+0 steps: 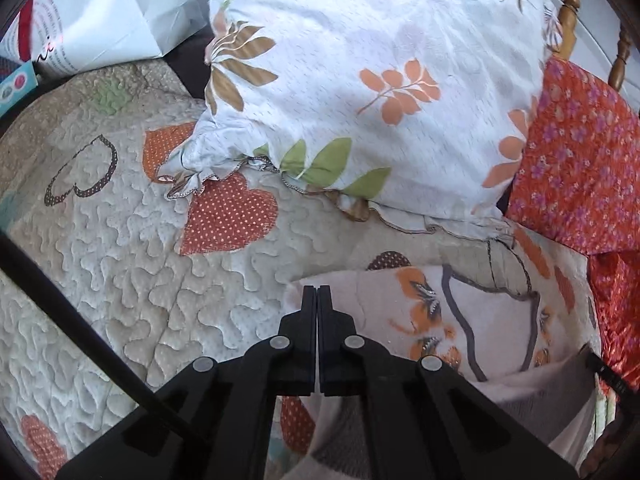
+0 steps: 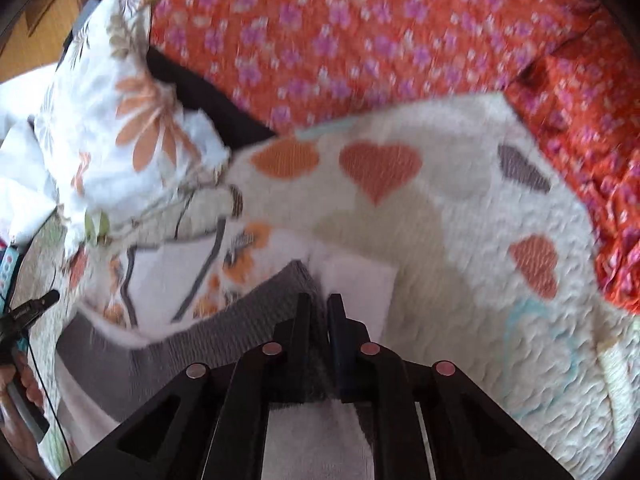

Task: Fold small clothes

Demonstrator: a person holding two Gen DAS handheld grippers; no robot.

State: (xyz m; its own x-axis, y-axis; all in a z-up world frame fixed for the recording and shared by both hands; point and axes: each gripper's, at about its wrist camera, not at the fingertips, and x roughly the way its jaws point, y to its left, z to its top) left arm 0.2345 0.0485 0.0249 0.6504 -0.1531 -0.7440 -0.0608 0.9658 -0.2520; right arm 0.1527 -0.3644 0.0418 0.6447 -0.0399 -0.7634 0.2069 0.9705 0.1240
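The small garment, pale with orange flowers and grey trim, lies on the quilted heart-patterned bedspread, just below the leaf-print pillow and beside the red floral cloth; the left gripper has its jaws fully together at the garment's near edge, though whether fabric is pinched between them I cannot tell; the right gripper is narrowed to a slim gap with the garment's grey band clamped between its fingers; the right view is blurred

pillow behind garment, on quilt
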